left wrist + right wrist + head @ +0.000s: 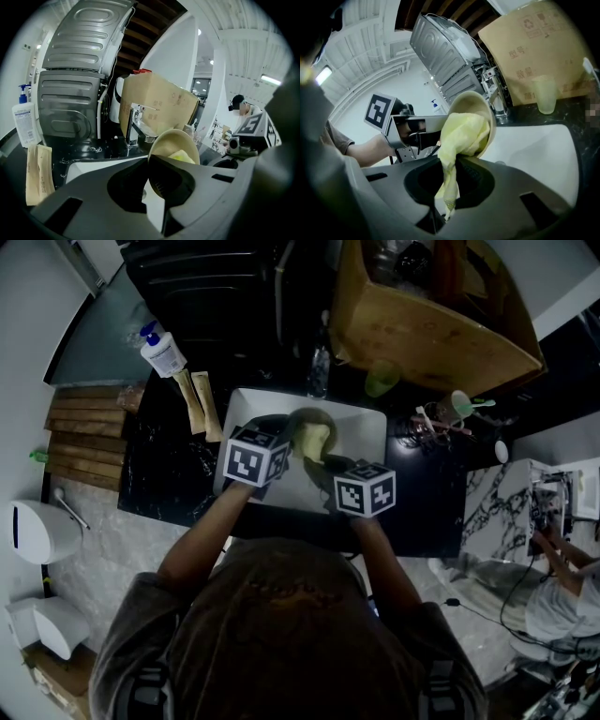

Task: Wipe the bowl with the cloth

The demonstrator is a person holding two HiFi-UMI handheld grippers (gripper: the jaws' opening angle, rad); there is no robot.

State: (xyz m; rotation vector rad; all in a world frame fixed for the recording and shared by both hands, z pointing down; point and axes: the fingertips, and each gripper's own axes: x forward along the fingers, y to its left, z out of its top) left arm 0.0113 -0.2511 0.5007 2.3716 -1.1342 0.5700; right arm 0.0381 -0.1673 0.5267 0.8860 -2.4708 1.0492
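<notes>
Bowl [174,140] hung tilted on its side over the white sink [366,432], its rim pinched between the jaws of the left gripper [151,171]. The right gripper [446,187] had its jaws clamped on the yellow cloth [461,136], whose bunched end lay inside the bowl against its inner wall.

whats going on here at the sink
A person is working over a white sink with a tool in each hand. The left claw is clamped on the rim of a beige round bowl and holds it tipped on its side. The right claw grips a yellow cloth, whose bunched end is pressed inside the bowl.
</notes>
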